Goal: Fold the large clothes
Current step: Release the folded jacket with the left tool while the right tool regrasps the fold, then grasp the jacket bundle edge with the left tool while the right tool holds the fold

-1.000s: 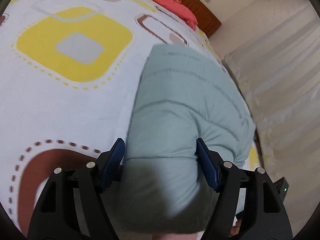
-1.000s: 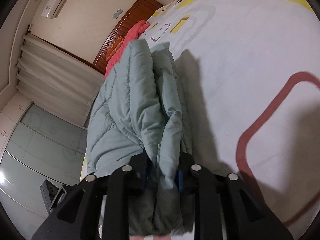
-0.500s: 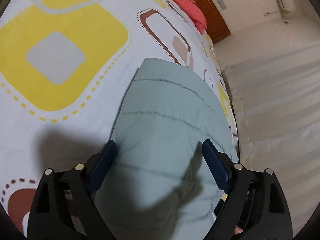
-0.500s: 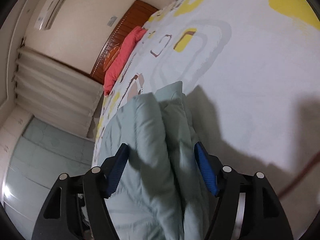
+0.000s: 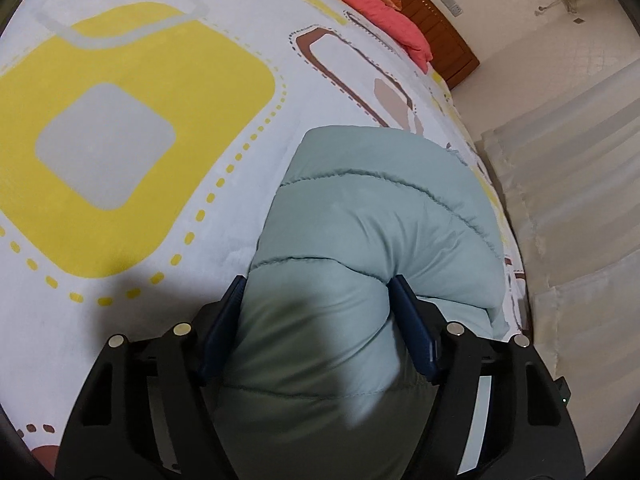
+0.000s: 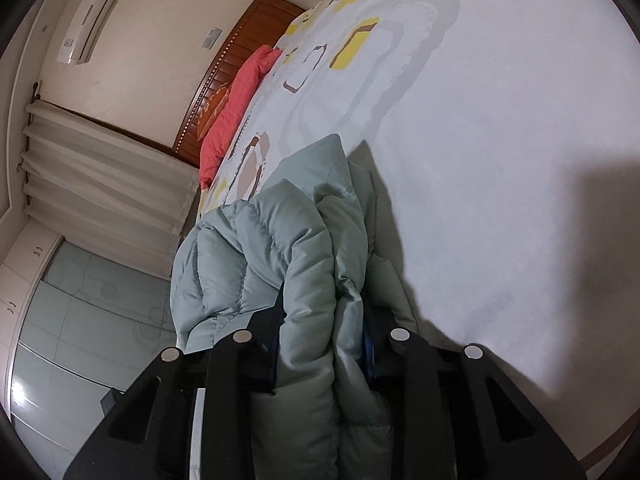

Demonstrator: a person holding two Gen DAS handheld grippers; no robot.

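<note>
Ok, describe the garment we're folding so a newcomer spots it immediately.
Start from the bed's white sheet with yellow and brown rounded squares. Near its curtain-side edge lies the puffy pale-green quilted jacket. It is the only plain, stitched-panel item; the coral pillow sits far off by the headboard.

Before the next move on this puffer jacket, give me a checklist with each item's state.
1. Left hand-held gripper clamped on the pale green puffer jacket: ok, its jaws have just been closing and the pads press the padded fold.
2. Right hand-held gripper clamped on the jacket's bunched layers: ok, its jaws have just been closing too.
3. Jacket folded flat: not ok, layers bunch up in the right wrist view.
4. Bare patterned bedsheet beside the jacket: ok.
5. Red pillow away from the jacket: ok.
6. Sleeves tucked in: cannot tell.
</note>
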